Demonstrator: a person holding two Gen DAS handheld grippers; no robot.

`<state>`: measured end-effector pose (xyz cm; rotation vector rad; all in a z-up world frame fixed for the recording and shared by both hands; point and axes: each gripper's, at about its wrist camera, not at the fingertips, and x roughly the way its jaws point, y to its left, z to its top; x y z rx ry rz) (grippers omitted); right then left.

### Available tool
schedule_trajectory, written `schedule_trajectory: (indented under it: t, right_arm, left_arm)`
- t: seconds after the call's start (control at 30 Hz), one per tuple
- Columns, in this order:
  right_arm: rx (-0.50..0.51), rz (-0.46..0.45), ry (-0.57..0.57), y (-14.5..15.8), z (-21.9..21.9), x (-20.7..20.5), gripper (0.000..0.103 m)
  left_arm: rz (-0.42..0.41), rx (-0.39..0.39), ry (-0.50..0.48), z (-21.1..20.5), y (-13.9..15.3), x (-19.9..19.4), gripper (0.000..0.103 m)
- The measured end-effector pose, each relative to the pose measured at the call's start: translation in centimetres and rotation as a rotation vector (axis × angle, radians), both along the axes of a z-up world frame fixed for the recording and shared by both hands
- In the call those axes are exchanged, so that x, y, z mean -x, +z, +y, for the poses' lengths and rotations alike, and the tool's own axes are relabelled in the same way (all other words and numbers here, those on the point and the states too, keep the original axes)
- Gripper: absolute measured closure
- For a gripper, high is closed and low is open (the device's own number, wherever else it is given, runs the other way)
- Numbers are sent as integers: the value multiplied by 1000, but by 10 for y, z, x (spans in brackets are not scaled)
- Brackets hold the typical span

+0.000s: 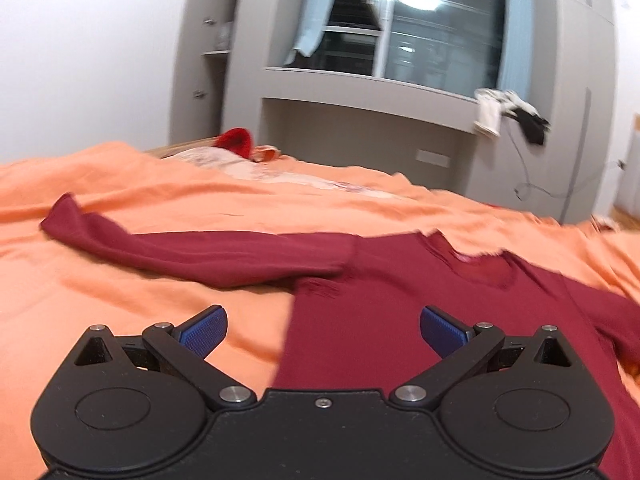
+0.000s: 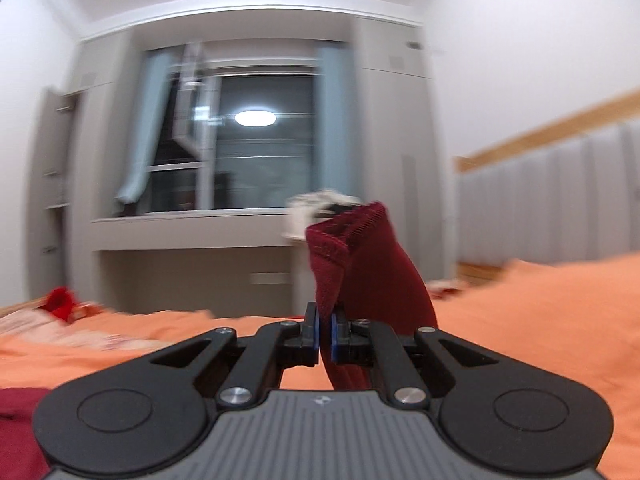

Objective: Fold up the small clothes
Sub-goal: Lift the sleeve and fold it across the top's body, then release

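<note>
A dark red long-sleeved top (image 1: 380, 300) lies spread on the orange bedcover (image 1: 120, 300), collar toward the far side, one sleeve (image 1: 180, 250) stretched out to the left. My left gripper (image 1: 323, 332) hovers open over the top's left edge, its blue pads (image 1: 204, 334) wide apart with nothing between them. In the right wrist view my right gripper (image 2: 325, 334) is shut on the other sleeve's cuff (image 2: 356, 264), which stands up above the jaws, lifted off the bed. The view is blurred.
A red garment (image 1: 236, 142) and pale patterned cloth (image 1: 248, 170) lie at the bed's far side. Beyond stand a grey window unit (image 1: 360, 92) with clothes (image 1: 508, 114) hanging off its ledge, and a padded headboard (image 2: 560, 196) at the right.
</note>
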<state>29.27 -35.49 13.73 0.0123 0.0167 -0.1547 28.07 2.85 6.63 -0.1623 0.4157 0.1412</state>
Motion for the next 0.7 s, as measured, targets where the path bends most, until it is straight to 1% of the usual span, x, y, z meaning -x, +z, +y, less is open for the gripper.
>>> schedule_trajectory:
  t: [0.13,0.23,0.33,0.43,0.5,0.6,0.7]
  right_arm:
    - [89,31,170,4,65,-18,97]
    - [172,65,295,-5,118,-24,97]
    - [253,121,396,-23,158,-25,97]
    - [371,198,479,-46,198,-26,97]
    - [462,253,533,-65,220,-20,98]
    - [611,318,591,-93,247,-11,98]
    - [727,339,636,-106,262,3,97]
  left_arm:
    - [-9,49,57,20,6,1,1]
    - [-15,82,94,33,8,3,1]
    - [-14,109,122,43,10,4,1]
    - [-14,129,146,52,11,4,1]
    - [-12,143,157,57,11,4,1]
    - [-1,163,167,63,12,5,1]
    - [12,178,166,66,11,2,1]
